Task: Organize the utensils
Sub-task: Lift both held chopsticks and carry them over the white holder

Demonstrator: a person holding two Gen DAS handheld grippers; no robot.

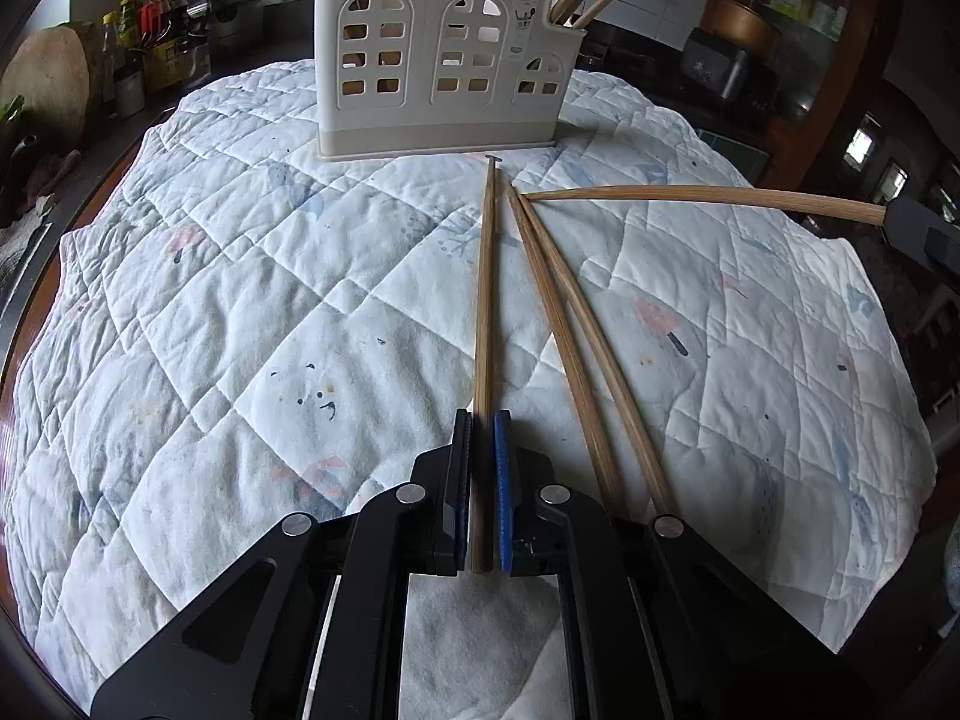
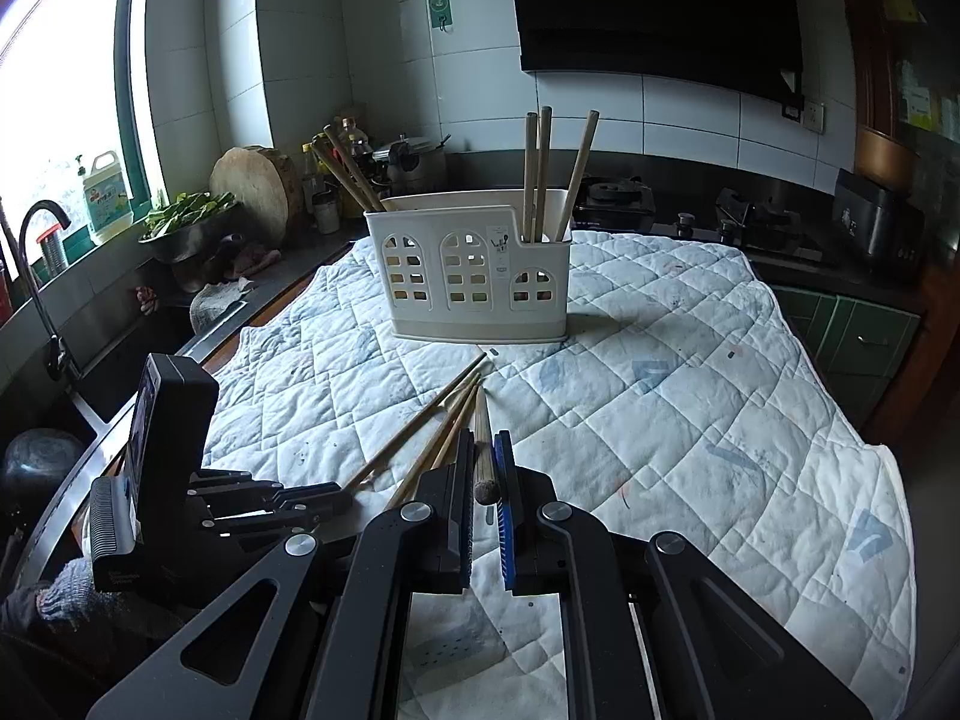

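Left tool is pinching one chopstick between its pads, near the butt end. The stick's long axis runs straight ahead along the fingers, tip pointing at the holder and ending just short of its base.

Right tool is pinching a second chopstick, also at the butt end. In the left view this one comes in from the right, its tip landing near the tips of the loose pair on the quilt covering the worktop. All four tips converge in front of the holder.

Holder stands upright at the far side of the quilt, well apart from both tools. Three sticks already stand in its low right compartment, more lean out of the left end.

Key relation: both held sticks lie near horizontal with tips toward the holder, while its openings face up. Judgement: each stick needs to be tipped toward vertical, tip down, before it can drop in. Left tool is lined up with the holder's right half, so the low right compartment looks like the short path. Right tool approaches at an angle from the right.

Risk: long sticks held at one end will swing, and a tip could clip the holder wall or the standing sticks.
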